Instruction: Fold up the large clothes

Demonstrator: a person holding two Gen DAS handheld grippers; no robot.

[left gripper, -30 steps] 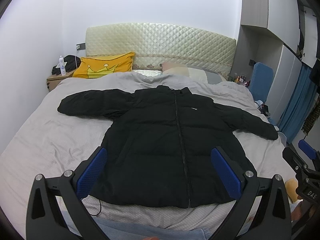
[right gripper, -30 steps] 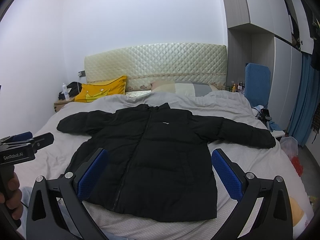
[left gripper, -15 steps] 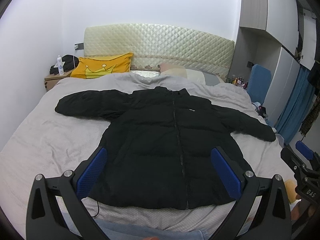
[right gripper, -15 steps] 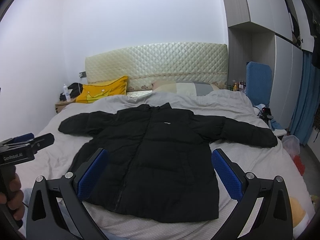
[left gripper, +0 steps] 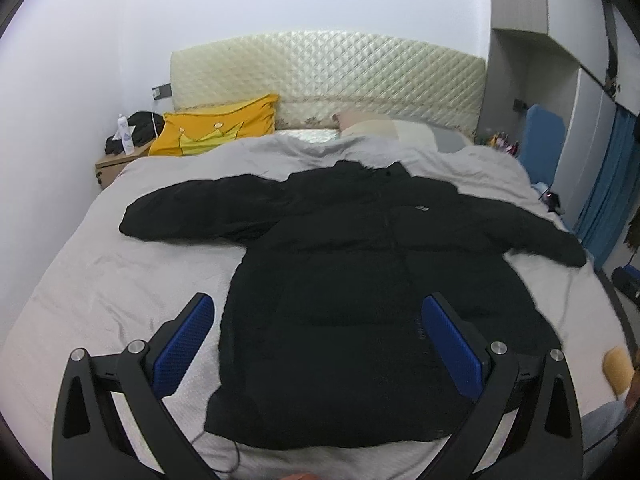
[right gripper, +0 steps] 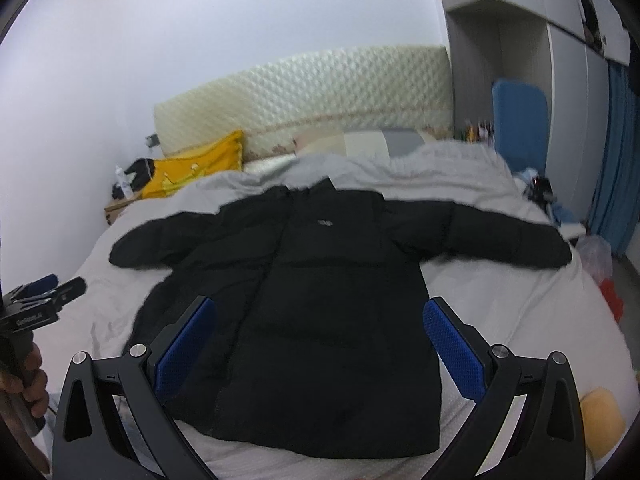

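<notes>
**Grippers wide above spread jacket**

Left gripper (left gripper: 318, 338) and right gripper (right gripper: 318, 338): jaws wide, holding nothing, above the hem end of the jacket (left gripper: 360, 300). Jacket lies flat, front up, sleeves spread, on the bed (left gripper: 100, 280). Gripper frames cut off the hem corners. Right view is blurred; the chest logo (right gripper: 325, 223) is unreadable. A yellow pillow (left gripper: 216, 130) leans at the headboard (left gripper: 328, 68).

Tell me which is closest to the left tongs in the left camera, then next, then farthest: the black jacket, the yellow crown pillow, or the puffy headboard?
1. black jacket, lying right in front of the left tongs.
2. yellow crown pillow, far left.
3. headboard, against the wall.
</notes>
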